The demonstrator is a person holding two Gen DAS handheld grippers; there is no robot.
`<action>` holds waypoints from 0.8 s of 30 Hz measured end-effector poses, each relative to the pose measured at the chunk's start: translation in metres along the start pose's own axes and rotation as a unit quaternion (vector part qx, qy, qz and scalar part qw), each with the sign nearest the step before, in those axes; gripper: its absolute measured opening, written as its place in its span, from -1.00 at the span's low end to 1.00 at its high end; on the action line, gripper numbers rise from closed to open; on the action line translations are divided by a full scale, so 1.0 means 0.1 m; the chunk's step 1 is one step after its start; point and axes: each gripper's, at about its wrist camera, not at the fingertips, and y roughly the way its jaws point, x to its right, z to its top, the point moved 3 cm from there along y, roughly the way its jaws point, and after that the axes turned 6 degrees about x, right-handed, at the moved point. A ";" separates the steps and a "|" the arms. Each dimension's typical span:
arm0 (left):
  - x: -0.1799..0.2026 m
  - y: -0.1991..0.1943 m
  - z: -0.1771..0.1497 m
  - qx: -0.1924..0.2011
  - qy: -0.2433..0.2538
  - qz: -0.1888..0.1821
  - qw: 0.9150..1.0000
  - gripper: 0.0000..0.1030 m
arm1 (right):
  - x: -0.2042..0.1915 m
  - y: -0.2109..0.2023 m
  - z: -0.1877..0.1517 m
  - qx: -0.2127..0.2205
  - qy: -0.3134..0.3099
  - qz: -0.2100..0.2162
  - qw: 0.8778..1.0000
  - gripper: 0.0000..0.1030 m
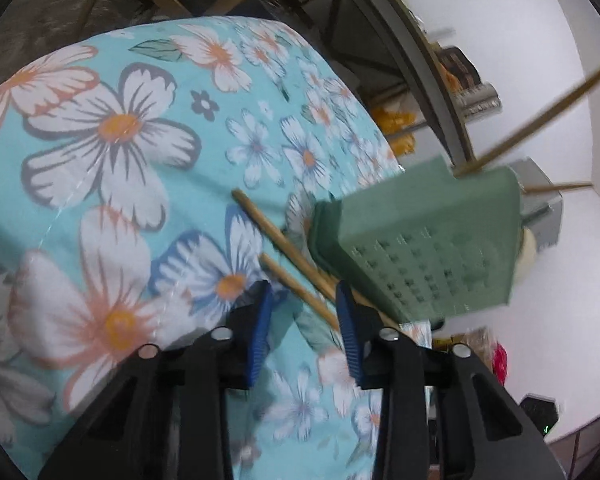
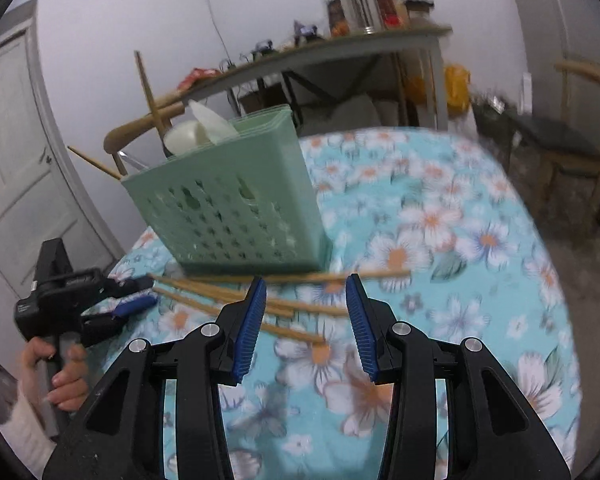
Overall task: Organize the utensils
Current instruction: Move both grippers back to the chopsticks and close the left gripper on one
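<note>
From your left wrist, the left claw (image 1: 304,312) stands narrowly parted and empty, with chopsticks (image 1: 288,256) on the desk (image 1: 100,140) running diagonally under its tips, beside the green basket (image 1: 420,240).

From your right wrist, the right claw (image 2: 306,320) is half open, empty, and the chopsticks (image 2: 236,300) lie crosswise just ahead.

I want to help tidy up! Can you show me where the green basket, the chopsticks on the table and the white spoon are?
green basket (image 2: 236,216), right wrist view, holed front wall.
chopsticks (image 2: 296,304), right wrist view, middle of the sticks.
white spoon (image 2: 214,122), right wrist view, bowl above rim.
</note>
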 end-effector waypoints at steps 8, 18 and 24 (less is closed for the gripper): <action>-0.12 0.01 0.01 0.042 -0.035 0.010 0.998 -1.00 | -0.04 0.02 -0.14 -0.018 -0.035 -0.010 0.999 -0.21; -0.22 -0.08 -0.04 0.012 -0.070 -0.032 0.997 -0.98 | -0.30 0.08 -0.02 -0.003 -0.039 0.014 0.999 -0.21; -0.10 0.08 -0.03 0.022 -0.052 -0.017 0.998 -0.96 | -0.20 0.09 0.08 0.008 0.002 0.005 1.000 -0.21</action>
